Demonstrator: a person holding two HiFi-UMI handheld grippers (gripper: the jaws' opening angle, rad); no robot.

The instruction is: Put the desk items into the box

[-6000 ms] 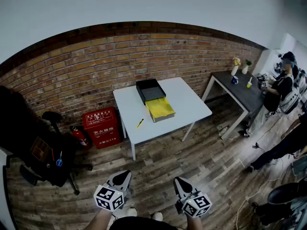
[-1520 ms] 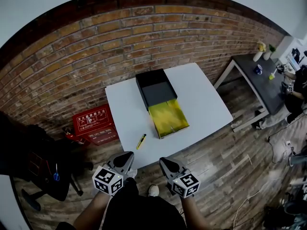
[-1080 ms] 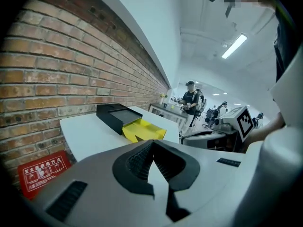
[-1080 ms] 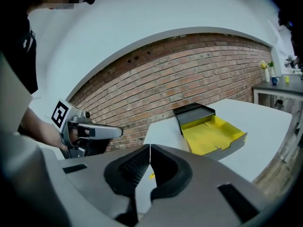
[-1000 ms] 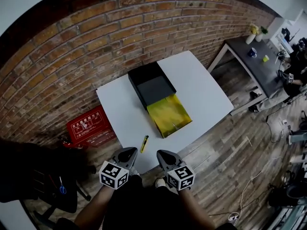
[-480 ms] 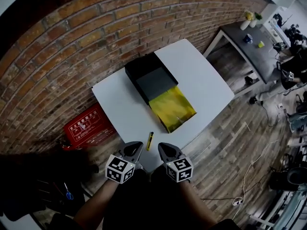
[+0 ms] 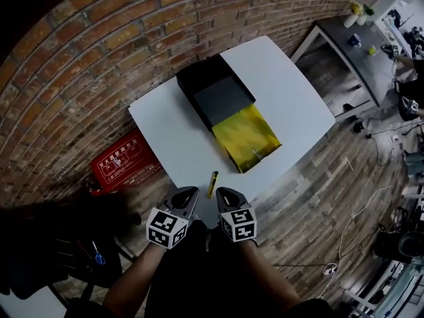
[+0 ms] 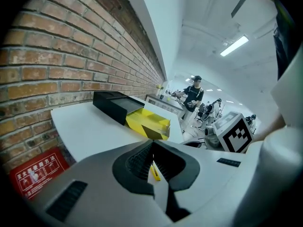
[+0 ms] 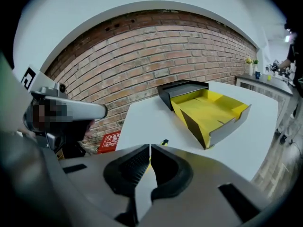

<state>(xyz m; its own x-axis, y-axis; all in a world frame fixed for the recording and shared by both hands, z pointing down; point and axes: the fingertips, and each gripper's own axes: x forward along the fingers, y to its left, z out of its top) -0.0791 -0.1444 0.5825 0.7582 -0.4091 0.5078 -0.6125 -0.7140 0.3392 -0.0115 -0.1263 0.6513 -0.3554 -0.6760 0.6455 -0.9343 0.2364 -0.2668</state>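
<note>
The red box (image 7: 124, 164) on the floor, middle left of the head view, carries two lines of white Chinese characters, too small to read. The cubes on the left gripper (image 7: 187, 192) and the right gripper (image 7: 223, 193) bear black-and-white square markers without lettering.

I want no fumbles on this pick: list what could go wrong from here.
1. The yellow pen lies near the edge of the table; a nudge could roll it to the floor.
2. The left gripper and right gripper both have jaws shut; descending like that would likely push the pen, not grasp it.
3. The two grippers sit close together and might collide.
</note>
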